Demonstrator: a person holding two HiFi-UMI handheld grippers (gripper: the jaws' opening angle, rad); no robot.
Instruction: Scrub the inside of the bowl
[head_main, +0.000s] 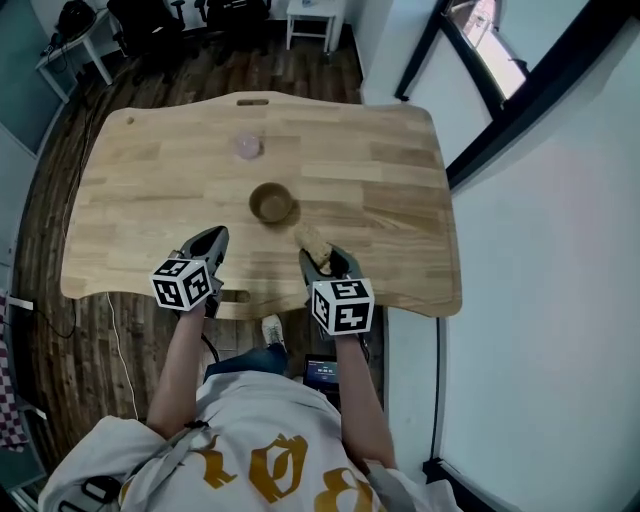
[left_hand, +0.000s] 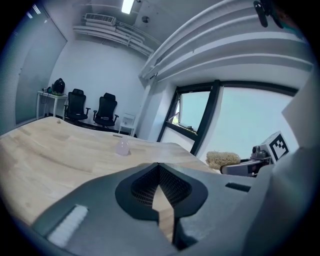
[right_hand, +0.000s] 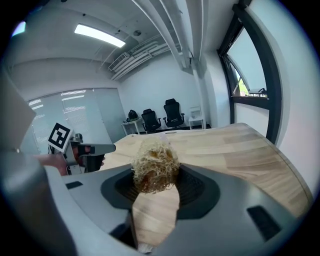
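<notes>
A small brown wooden bowl (head_main: 271, 203) stands upright near the middle of the table (head_main: 130, 200). My right gripper (head_main: 322, 256) is just right of and nearer than the bowl, shut on a straw-coloured fibrous scrubber (head_main: 311, 238) that sticks out past its tips toward the bowl. In the right gripper view the scrubber (right_hand: 155, 167) fills the space between the jaws of that gripper (right_hand: 156, 176). My left gripper (head_main: 216, 240) hovers near the front edge, left of the bowl, shut with nothing in it (left_hand: 158, 167). The bowl does not show in either gripper view.
A small pale pink object (head_main: 247, 147) sits beyond the bowl toward the far edge, also seen in the left gripper view (left_hand: 122, 147). The table's front edge lies right under both grippers. Office chairs (head_main: 150, 30) stand on the floor beyond the table; a window wall runs along the right.
</notes>
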